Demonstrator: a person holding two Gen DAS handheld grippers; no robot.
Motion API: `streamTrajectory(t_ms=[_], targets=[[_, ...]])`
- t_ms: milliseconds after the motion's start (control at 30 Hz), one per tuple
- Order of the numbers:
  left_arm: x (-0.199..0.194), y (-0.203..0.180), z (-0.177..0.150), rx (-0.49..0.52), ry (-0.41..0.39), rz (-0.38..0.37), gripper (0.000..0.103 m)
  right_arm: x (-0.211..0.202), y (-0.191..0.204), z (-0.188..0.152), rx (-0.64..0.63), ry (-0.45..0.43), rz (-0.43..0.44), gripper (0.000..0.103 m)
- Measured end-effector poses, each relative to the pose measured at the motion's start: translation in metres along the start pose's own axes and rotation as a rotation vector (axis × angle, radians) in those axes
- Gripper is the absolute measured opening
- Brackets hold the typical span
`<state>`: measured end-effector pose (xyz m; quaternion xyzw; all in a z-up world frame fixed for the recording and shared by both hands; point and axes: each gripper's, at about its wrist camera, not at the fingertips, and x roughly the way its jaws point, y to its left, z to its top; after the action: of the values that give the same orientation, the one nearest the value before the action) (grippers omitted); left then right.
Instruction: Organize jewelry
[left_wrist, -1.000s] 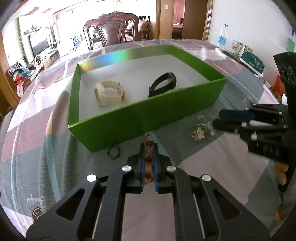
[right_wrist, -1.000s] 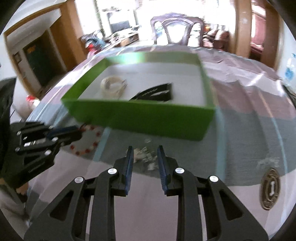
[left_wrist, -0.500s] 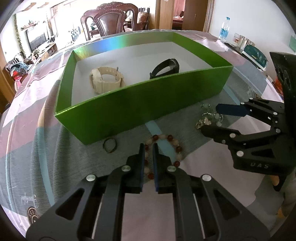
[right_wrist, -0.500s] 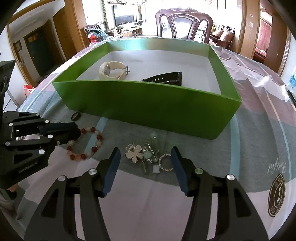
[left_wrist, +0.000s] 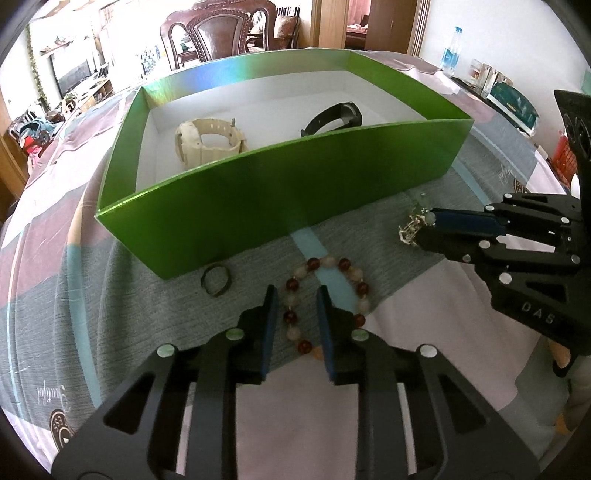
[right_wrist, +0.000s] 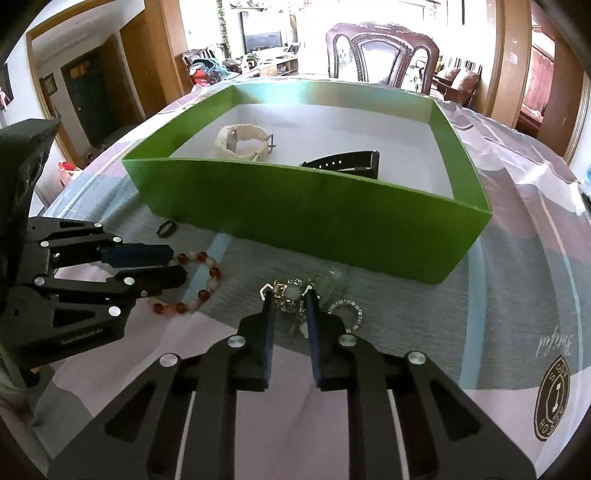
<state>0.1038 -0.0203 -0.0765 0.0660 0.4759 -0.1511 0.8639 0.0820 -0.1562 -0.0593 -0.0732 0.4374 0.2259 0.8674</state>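
A patterned cloth covers the bench (left_wrist: 424, 332), and a green box (left_wrist: 258, 206) on it holds a cream watch (left_wrist: 208, 142) and a black watch (left_wrist: 334, 118). The left gripper (left_wrist: 293, 306) has its jaws spread astride the near side of a red-and-white bead bracelet (left_wrist: 325, 295) before the box. The right gripper (right_wrist: 290, 308) has jaws narrowly parted around a silver charm cluster (right_wrist: 295, 295). A small dark ring (left_wrist: 216, 280) lies beside the bracelet.

Both wrist views look forward and down from low over the table at close range, the left from the near left, the right from the near right, sharing the open green cardboard box (left_wrist: 280, 199) (right_wrist: 314, 210) and each other's gripper.
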Motion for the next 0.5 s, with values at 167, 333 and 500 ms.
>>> streamTrajectory(t_ms=[167,333,500], targets=[[0.000,0.000,0.000,-0.004,-0.001,-0.002,0.021,-0.002,-0.002,0.001,0.003,-0.007,-0.001,0.010],[0.000,0.000,0.000,-0.002,-0.002,-0.004,0.008,-0.007,-0.003,0.001,0.007,-0.018,0.008,0.006],[0.001,0.000,0.000,-0.002,-0.004,-0.004,0.008,-0.010,-0.005,0.001,0.021,-0.025,0.007,0.006]])
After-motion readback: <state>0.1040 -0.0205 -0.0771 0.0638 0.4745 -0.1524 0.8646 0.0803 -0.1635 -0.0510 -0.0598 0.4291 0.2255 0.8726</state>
